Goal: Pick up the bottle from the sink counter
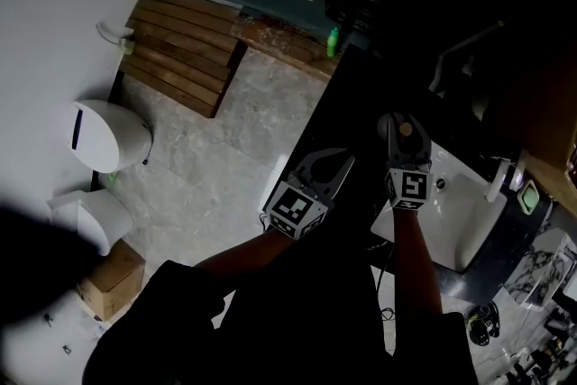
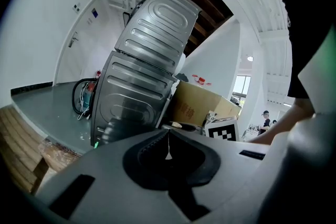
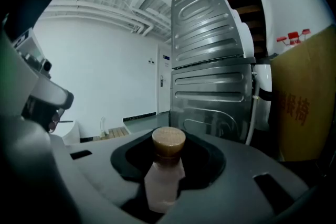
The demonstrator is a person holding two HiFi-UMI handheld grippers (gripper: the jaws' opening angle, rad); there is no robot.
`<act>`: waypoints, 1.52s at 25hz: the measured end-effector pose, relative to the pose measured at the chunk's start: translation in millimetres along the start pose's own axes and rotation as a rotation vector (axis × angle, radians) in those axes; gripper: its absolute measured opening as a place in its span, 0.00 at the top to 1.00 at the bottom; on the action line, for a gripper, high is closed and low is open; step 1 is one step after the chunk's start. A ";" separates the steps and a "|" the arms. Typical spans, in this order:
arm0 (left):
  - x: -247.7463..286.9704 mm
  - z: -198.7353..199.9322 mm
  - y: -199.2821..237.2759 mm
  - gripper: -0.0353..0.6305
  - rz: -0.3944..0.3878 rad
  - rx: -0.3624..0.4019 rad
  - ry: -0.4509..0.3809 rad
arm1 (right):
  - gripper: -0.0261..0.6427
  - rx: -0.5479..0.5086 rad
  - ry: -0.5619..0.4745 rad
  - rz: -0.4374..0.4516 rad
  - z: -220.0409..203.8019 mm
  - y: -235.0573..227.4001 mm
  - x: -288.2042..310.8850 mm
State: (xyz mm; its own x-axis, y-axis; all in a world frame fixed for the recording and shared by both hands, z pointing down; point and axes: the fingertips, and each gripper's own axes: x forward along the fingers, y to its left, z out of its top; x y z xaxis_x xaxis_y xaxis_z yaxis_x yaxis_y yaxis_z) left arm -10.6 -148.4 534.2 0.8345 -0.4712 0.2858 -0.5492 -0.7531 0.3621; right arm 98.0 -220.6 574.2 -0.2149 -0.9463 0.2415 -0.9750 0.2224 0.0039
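My right gripper (image 1: 402, 125) is partly closed on the bottle (image 3: 166, 176), with the pads on its pale body and the brown cap (image 3: 168, 140) standing up between the jaws. I can't tell whether it's clear of the counter. My left gripper (image 2: 168, 140) is closed on nothing, just beside the right one. My worry is slip. The body looks smooth and narrow, so a jerky lift or tilt could let it slide out toward the sink (image 1: 464, 225) on the right.

Head view dim; gripper views bright, edges fisheye-warped.
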 end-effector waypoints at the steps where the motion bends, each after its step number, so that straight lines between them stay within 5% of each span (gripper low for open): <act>1: 0.2 -0.1 0.9 0.92 0.002 -0.003 0.000 | 0.76 0.017 0.000 0.002 0.0 -1.5 -1.1; 14: -7.3 3.2 -9.4 0.92 0.086 0.003 0.003 | 0.75 -0.055 0.013 0.100 -7.1 20.4 -10.0; 21: -14.5 0.4 -32.1 0.92 0.095 -0.022 -0.018 | 0.56 0.053 0.072 0.120 -25.8 15.3 -17.7; 38: -6.4 -3.2 -21.5 0.92 0.066 -0.033 -0.005 | 0.49 0.087 0.098 0.161 -37.3 20.2 -8.3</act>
State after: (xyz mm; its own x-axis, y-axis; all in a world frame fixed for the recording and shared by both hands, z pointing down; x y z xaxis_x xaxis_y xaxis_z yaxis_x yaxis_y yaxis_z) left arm -4.2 -127.7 527.4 0.7966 -0.5218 0.3052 -0.6041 -0.7050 0.3715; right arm 82.2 -199.5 608.5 -0.3658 -0.8720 0.3253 -0.9307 0.3437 -0.1254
